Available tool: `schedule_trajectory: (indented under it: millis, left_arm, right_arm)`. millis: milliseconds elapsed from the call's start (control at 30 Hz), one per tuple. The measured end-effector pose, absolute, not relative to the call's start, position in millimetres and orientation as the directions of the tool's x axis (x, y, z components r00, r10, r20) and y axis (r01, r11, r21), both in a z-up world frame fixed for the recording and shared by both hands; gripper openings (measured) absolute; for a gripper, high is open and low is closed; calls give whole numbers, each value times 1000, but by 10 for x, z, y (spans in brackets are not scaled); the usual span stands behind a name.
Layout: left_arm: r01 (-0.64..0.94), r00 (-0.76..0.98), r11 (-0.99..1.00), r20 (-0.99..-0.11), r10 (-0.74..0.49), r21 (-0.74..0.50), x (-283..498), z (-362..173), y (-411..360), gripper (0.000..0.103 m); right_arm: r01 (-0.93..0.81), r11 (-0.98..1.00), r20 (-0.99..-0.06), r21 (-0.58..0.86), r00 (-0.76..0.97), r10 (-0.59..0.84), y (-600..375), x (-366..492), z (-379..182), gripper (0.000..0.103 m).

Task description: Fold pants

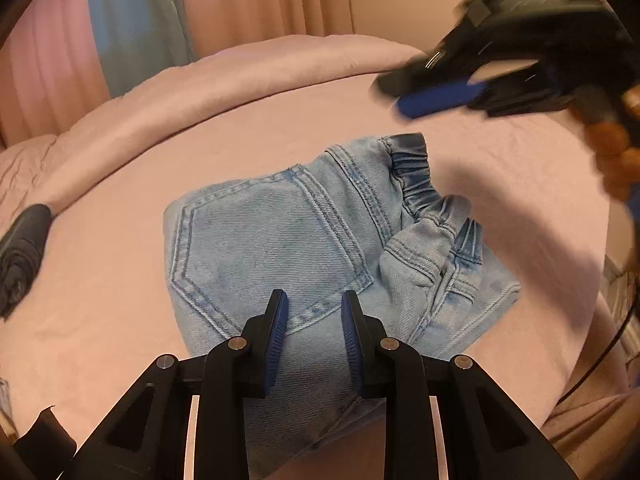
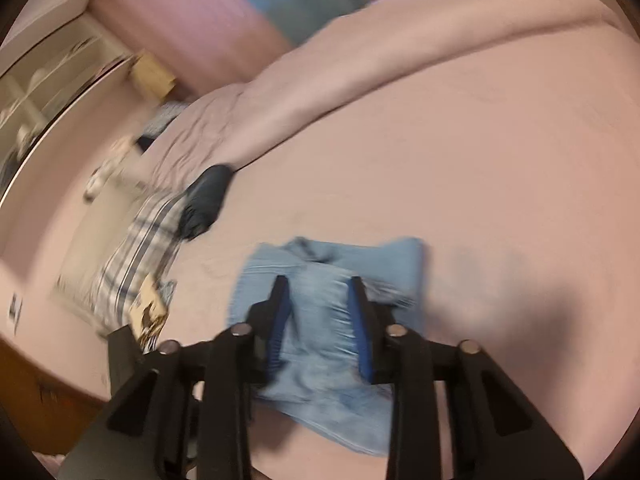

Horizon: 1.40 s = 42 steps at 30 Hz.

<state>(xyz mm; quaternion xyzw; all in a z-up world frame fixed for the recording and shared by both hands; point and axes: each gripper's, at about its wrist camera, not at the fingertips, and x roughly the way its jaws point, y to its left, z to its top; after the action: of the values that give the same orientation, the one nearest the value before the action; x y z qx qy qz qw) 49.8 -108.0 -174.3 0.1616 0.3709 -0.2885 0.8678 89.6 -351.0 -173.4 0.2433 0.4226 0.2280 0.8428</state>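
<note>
Lying folded small on the bed [image 1: 120, 280] — pants [image 1: 280, 240] near finished; waistband corner loose — both grippers' jaws parted, empty.

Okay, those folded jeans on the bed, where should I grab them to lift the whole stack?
Probably the thick folded edge of the jeans on the side away from the waistband, coming in low over the bed. There the layers stack evenly; the waistband side is bunched and loose.

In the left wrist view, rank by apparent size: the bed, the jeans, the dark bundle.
1. bed
2. jeans, folded on it
3. dark bundle, cut off by the frame edge, so its full size is unsure
</note>
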Motion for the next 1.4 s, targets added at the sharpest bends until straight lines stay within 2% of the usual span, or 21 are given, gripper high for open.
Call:
schedule_trajectory:
  millis: [100,167,267,400,500,533,567,633,867,933,1000,1167,1200,1267,1400]
  left_arm:
    - [625,513,780,-734,-445,-36,608,-1809,-922,25]
    - [608,482,787,-739,-470,-104,680,-1920,-828,25]
    - [605,476,783,-723,-501,-144,714,-2011,-766,25]
    - [606,437,772,-732,-523,-191,745,-1777,-754,25]
    - [632,480,746,-648,-591,-212,740,-1425,-635,25]
    - [635,500,746,-628,-596,-202,774,-1343,-614,25]
    - [631,521,753,-619,-587,-184,840,-1288,-613,25]
    - [600,542,785,-644,-540,-152,1060,-1291,-662,25]
    - [490,373,835,-805,-461,-251,1893,-1865,-925,25]
    - [494,378,838,-810,-448,-233,1924,-1962,-1005,24]
    - [503,389,834,-803,-451,-225,1919,-1953,-1010,24]
    - [426,374,806,-732,-570,-410,1803,-1748,-567,25]
    - [423,398,809,-718,-570,-408,1690,-1683,-468,25]
    - [427,430,818,-709,-560,-387,1470,-1636,-330,25]
    - [350,414,825,-717,-561,-444,1169,-1787,-102,25]
  right_arm:
    - [-149,838,-704,525,477,526,-3331,1132,-2027,19]
    - [-88,878,-771,470,443,457,-3297,1288,-2256,0]
    - [-46,825,-739,563,418,528,-3428,1346,-2402,0]
    - [-112,856,-748,505,437,499,-3406,1248,-2227,0]
    - [-198,858,-712,474,487,505,-3315,1061,-1964,13]
    - [-234,856,-699,462,498,514,-3285,986,-1879,22]
    - [-270,850,-689,452,499,525,-3254,919,-1820,24]
    - [-294,860,-714,417,479,510,-3148,863,-1832,24]
    - [-369,916,-830,157,453,325,-2922,570,-2084,24]
    - [-388,917,-862,91,430,267,-2888,530,-2261,24]
    - [-394,917,-855,60,454,251,-2889,508,-2360,25]
    - [-393,911,-862,128,410,298,-3001,601,-2236,25]
    - [-386,908,-863,162,391,321,-3033,615,-2168,26]
    - [-382,893,-827,237,404,392,-3099,647,-1945,34]
    - [-433,855,-741,287,465,484,-2973,870,-1608,37]
